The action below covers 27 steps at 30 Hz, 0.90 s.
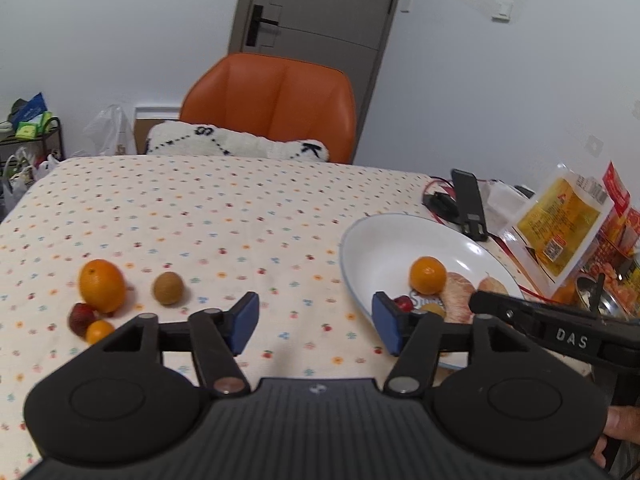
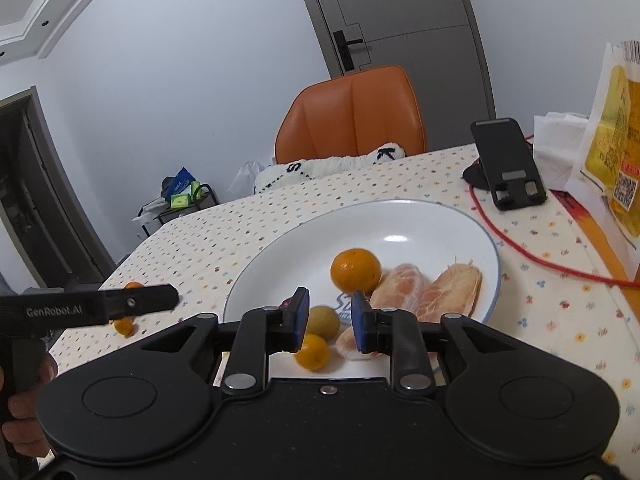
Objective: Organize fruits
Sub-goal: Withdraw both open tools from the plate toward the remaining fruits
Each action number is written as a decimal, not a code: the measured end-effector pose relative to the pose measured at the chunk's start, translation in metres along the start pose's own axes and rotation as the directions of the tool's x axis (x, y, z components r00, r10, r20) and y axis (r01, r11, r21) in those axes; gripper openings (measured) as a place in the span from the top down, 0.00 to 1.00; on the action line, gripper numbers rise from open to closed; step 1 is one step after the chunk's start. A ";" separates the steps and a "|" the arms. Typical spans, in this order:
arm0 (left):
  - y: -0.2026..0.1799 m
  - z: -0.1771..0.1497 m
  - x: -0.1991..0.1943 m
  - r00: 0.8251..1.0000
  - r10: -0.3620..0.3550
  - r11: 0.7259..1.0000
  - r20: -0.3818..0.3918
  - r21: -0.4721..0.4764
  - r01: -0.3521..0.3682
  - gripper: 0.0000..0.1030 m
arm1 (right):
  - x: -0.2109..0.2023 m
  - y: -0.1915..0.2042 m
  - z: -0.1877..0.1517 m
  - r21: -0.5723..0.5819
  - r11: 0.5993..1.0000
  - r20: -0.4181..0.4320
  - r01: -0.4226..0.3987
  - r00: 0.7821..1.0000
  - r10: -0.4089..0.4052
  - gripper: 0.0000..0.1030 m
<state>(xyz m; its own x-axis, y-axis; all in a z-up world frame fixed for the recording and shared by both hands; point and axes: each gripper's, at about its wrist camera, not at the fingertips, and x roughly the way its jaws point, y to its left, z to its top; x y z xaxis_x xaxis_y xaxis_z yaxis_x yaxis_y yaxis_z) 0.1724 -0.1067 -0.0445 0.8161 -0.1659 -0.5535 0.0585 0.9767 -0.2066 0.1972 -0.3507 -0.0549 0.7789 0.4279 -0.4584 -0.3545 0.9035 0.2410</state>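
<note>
White round ceramic plate (image 2: 460,220) is already holding several fruits while four wait leftward on the floral tabletop (image 1: 220,220), left gripper (image 1: 316,320) hovering with jaws wide, right gripper (image 2: 331,320) part-open, both empty.

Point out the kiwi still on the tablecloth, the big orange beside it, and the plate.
kiwi (image 1: 168,288), left wrist view, middle of its brown skin.
big orange (image 1: 101,285), left wrist view, centre of its peel.
plate (image 2: 416,220), right wrist view, bare white inside near the far rim.
</note>
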 end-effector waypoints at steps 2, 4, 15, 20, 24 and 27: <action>0.006 -0.001 -0.004 1.000 0.013 1.000 0.007 -0.015 -0.013 0.32 | -0.001 0.002 -0.002 0.000 1.000 -0.007 0.002 1.000 -0.002 0.76; 0.010 -0.002 -0.007 1.000 0.028 0.999 0.012 -0.029 -0.027 0.29 | -0.001 0.005 -0.003 0.000 1.000 -0.017 0.005 1.000 -0.005 0.70; 0.041 -0.015 -0.027 0.995 0.099 0.994 0.024 -0.056 -0.098 0.17 | 0.001 0.039 -0.007 -0.044 0.999 -0.023 -0.010 1.000 0.009 0.49; 0.061 -0.018 -0.035 0.992 0.126 0.989 0.024 -0.085 -0.124 0.16 | 0.005 0.059 -0.007 -0.077 0.997 -0.028 -0.030 0.999 0.028 0.39; 0.074 -0.019 -0.041 0.989 0.142 0.985 0.028 -0.102 -0.139 0.16 | 0.009 0.073 -0.006 -0.093 0.995 -0.025 -0.042 0.999 0.039 0.33; 0.083 -0.020 -0.045 0.988 0.153 0.983 0.031 -0.111 -0.149 0.16 | 0.012 0.080 -0.006 -0.095 0.994 -0.021 -0.045 0.999 0.044 0.29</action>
<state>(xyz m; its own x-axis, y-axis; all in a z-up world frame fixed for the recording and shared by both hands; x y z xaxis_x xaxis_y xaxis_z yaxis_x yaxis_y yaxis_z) 0.1293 -0.0204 -0.0529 0.8326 -0.0102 -0.5538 -0.1281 0.9692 -0.2105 0.1753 -0.2732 -0.0459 0.7520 0.4673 -0.4650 -0.4368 0.8815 0.1795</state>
